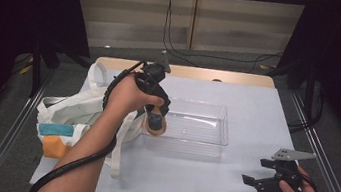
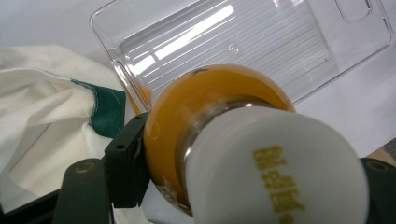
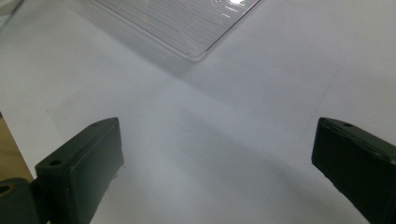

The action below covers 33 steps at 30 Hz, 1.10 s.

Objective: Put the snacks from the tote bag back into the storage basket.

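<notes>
Claw in your left hand clenches an orange-filled, white-capped jar over the clear plastic tray, poised for lowering in, while your right claw rests released.

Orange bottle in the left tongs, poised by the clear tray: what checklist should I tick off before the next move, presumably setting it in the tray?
1. Grip: left tongs are shut on the orange bottle, pads against its sides. Ok.
2. Cap: the white cap sits on the bottle. Ok; tightness cannot tell.
3. Landing spot: the clear tray has nothing in it. Ok.
4. Position: the bottle is at the tray's left end in the high view; fully past the rim, cannot tell.
5. Cloth bag: lies beside the tray, not over it. Ok.
6. Right tongs: open, holding nothing, off to the tray's right. Ok.
</notes>
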Tool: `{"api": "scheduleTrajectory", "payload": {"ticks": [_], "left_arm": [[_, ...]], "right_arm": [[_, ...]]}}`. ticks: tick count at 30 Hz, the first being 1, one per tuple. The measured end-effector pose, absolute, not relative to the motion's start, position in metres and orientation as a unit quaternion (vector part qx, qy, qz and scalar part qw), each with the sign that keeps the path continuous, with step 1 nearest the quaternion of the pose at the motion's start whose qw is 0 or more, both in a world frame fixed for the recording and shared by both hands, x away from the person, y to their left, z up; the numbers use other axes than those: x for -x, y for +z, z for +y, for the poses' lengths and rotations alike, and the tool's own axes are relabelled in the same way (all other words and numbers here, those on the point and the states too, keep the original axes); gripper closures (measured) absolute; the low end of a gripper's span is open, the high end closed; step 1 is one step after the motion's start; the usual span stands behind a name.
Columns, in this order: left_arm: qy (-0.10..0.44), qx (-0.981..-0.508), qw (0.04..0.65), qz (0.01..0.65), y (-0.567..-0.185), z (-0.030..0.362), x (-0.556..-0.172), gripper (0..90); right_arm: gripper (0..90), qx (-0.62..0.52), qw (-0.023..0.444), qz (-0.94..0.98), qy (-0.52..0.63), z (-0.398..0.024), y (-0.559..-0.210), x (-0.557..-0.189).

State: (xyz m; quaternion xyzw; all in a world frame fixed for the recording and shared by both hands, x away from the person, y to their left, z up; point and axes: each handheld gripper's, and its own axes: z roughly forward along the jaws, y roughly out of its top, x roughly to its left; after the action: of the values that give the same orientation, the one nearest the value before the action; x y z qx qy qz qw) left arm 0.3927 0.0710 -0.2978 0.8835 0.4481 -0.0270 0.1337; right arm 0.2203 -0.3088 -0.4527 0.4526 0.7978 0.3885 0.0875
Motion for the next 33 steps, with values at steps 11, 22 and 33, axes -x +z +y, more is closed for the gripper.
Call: {"api": "scheduleTrajectory", "payload": {"ticks": [11, 22, 33], "left_arm": [[-0.029, -0.881, 0.128, 0.454, -0.304, 0.078, -0.392, 30.3], [-0.033, -0.88, 0.129, 0.455, -0.309, 0.08, -0.391, 30.3], [-0.034, -0.881, 0.126, 0.454, -0.313, 0.082, -0.39, 30.3]], "right_arm": [[1.9, -0.452, 0.086, 0.8, 0.386, -0.308, -0.453, -0.22], [2.0, -0.45, 0.085, 0.801, 0.386, -0.308, -0.454, -0.22], [2.0, -0.449, 0.084, 0.802, 0.384, -0.307, -0.454, -0.22]]}}
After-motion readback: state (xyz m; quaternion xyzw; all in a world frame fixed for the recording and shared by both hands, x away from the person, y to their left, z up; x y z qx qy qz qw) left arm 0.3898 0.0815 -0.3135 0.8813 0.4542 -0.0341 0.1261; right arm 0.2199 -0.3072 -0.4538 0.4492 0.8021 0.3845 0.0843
